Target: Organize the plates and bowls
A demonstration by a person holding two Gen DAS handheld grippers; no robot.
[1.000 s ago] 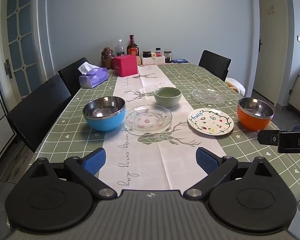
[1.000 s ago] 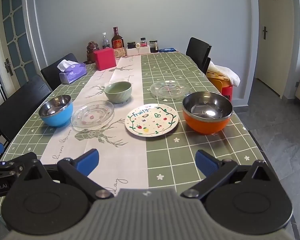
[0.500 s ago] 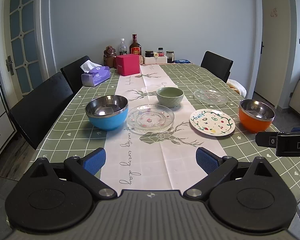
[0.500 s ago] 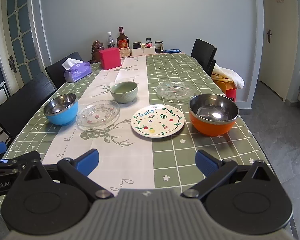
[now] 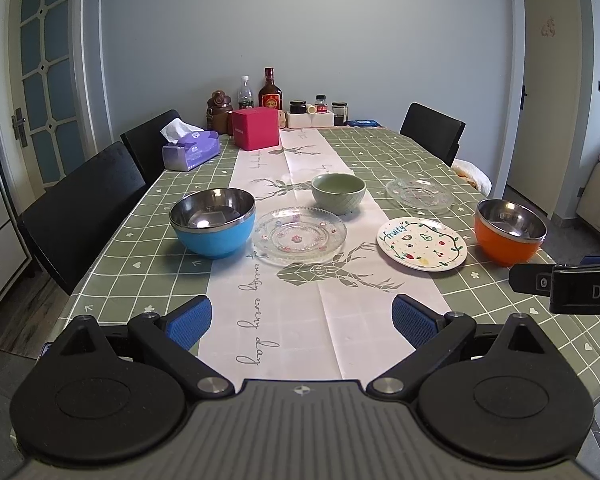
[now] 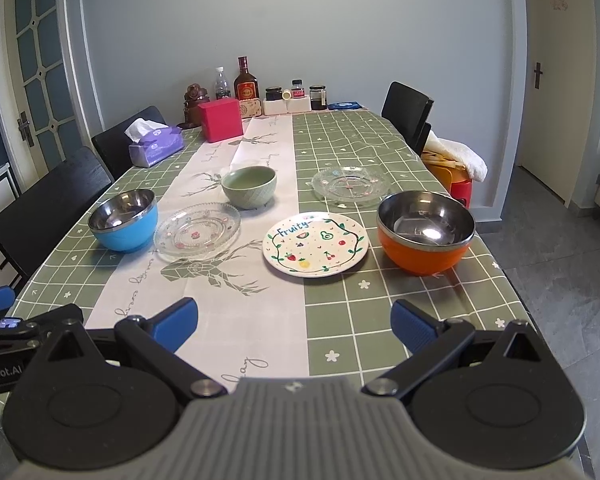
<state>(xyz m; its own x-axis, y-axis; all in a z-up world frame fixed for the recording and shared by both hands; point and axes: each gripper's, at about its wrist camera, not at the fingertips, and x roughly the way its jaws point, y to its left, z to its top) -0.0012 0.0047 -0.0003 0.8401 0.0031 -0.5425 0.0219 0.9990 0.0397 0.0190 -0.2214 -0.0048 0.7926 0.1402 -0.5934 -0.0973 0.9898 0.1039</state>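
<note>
On the table stand a blue steel-lined bowl [image 5: 213,222] [image 6: 124,220], a green ceramic bowl [image 5: 338,193] [image 6: 249,187] and an orange steel-lined bowl [image 5: 510,231] [image 6: 425,230]. Between them lie a clear glass plate [image 5: 299,235] [image 6: 197,229], a white "Fruity" plate [image 5: 422,243] [image 6: 315,243] and a second glass plate [image 5: 419,195] [image 6: 351,184] farther back. My left gripper [image 5: 302,320] and right gripper [image 6: 294,324] are both open and empty, hovering over the table's near edge, short of the dishes.
At the far end are a pink box [image 5: 255,128], a purple tissue box [image 5: 191,150], bottles and jars [image 5: 270,92]. Black chairs [image 5: 80,208] line the left side, another [image 6: 407,114] the right. A red stool with a towel [image 6: 456,168] stands beside the table.
Both grippers have lowered and levelled, so the table is seen from a flatter angle. The dishes have not moved and both grippers stay open.
</note>
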